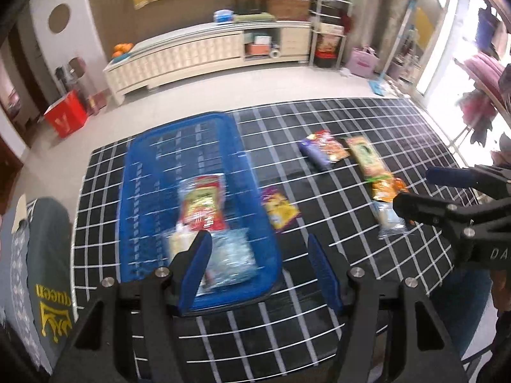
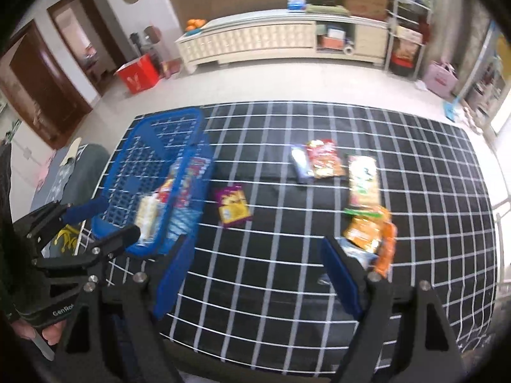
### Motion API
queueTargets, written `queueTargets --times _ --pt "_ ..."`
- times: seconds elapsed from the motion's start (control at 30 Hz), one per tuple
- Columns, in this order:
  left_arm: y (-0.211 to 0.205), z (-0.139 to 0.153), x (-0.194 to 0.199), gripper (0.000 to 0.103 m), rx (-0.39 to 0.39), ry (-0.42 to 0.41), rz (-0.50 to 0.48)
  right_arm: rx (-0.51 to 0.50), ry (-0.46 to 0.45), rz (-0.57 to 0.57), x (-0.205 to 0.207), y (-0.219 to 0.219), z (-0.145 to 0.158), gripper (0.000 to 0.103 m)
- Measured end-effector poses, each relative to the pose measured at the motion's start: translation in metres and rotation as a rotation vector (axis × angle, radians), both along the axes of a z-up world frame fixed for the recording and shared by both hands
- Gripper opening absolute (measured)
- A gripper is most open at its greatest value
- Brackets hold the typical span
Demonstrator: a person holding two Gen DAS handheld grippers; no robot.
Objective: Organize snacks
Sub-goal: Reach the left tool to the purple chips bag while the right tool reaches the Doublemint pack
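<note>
A blue mesh basket [image 1: 166, 166] [image 2: 153, 159] stands on the left of the black grid tablecloth [image 1: 351, 121] [image 2: 287, 121]. Inside lie a red packet [image 1: 204, 204], a clear silvery packet [image 1: 230, 258] and a white packet [image 1: 179, 242]. Loose on the cloth are a purple-yellow packet [image 1: 279, 210] [image 2: 233, 206], a dark blue packet [image 2: 300, 162], a red packet [image 2: 324, 159], a long green packet [image 2: 364, 178], an orange packet [image 2: 370, 229] and a pale blue one [image 2: 354, 252]. My left gripper [image 1: 257, 245] [image 2: 116, 218] hangs open above the basket's near end. My right gripper [image 2: 255, 245] [image 1: 415, 190] is open and empty, over the cloth beside the orange packet.
A grey garment with yellow print [image 1: 51, 271] lies off the table's left edge. A hand [image 2: 48, 332] holds the left gripper. Beyond the table are tiled floor, a long white cabinet [image 1: 207, 54] and a red box [image 1: 65, 116].
</note>
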State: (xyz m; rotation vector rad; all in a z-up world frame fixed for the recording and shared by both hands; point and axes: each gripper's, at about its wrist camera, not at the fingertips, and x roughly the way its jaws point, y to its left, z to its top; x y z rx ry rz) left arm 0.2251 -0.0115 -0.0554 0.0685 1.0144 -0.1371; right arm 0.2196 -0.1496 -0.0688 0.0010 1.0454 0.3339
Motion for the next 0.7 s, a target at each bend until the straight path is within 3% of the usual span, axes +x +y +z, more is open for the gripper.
queueTargets --times 0.4,0.53,0.7 --pt "-0.083 -0.024 0.027 0.065 0.012 0.015 -0.043 -0.005 0.044 -0.087 0.023 -0.071 -0.035 0.084" --pt "-0.096 -0.042 0.039 0.078 0.04 0.04 0.001 -0.028 0.048 -0.077 0.038 -0.078 -0.05 0.084" --pt "-0.111 -0.067 0.057 0.083 0.089 0.043 0.089 -0.067 0.046 -0.067 0.056 -0.088 -0.071 0.084"
